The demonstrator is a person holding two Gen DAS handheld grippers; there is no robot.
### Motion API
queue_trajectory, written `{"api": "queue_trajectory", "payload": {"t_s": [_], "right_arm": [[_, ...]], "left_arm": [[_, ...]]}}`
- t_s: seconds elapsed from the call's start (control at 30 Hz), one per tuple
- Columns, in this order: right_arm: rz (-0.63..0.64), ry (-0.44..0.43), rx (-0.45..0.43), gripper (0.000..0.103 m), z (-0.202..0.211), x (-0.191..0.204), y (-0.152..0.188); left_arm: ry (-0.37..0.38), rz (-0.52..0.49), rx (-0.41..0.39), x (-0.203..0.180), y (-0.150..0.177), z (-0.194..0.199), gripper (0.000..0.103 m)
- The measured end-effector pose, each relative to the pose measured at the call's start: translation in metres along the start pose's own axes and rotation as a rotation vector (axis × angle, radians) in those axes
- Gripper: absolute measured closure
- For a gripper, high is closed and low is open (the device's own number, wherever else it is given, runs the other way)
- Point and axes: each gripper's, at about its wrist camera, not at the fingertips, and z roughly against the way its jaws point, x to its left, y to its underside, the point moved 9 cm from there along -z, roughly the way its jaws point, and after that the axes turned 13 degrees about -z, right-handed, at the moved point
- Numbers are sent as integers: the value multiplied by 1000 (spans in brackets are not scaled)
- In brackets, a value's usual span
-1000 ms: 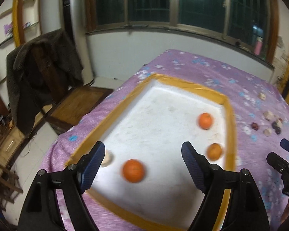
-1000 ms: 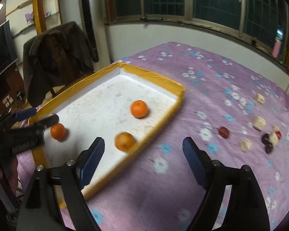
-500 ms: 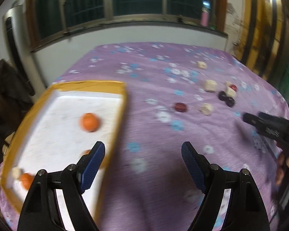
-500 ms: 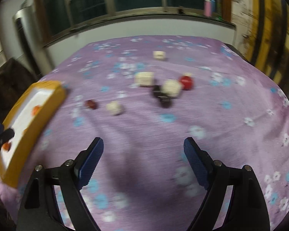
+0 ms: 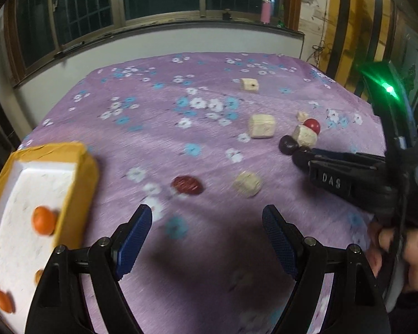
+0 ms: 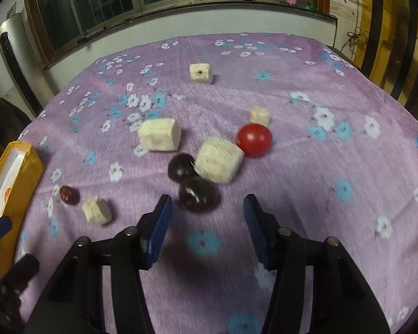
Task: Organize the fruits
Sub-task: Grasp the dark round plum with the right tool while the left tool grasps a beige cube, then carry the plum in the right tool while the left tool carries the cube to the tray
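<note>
Both grippers' jaws wide open, empty; red date (image 5: 187,185) lies w/ long axis left-right, near tray (image 5: 78,183).

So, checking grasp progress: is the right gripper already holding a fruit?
No, the right gripper is open and empty, with the dark plum lying on the cloth just ahead of its fingers.

The right gripper (image 6: 206,208) hovers with its jaws spread over the purple cloth (image 6: 306,183). A dark plum (image 6: 199,198) lies just ahead at 12 o'clock, with a red tomato (image 6: 254,140) near 1 o'clock.
</note>
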Motion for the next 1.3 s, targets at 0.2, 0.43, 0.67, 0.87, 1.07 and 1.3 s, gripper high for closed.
{"api": "queue_trajectory", "payload": {"t_s": [0.2,0.43,0.67,0.87,1.07,1.3], "right_arm": [[24,-3,6,78,0,4,-3],[-2,-15,-23,78,23,-14,-1],[-29,-28,-35,79,39,-31,4],[-24,-39,-40,79,49,-28,15],[-29,-45,-46,78,67,-24,33],[-24,-58,-73,78,95,-12,55]], "left_arm": [[22,-37,16,-20,-14,-23,22],[15,-59,41,-28,-21,-44,67],[10,-75,42,-31,-14,-29,74],[11,-69,32,-28,2,-3,74],[9,-53,15,-19,20,25,74],[-10,-31,5,-2,43,51,74]]}}
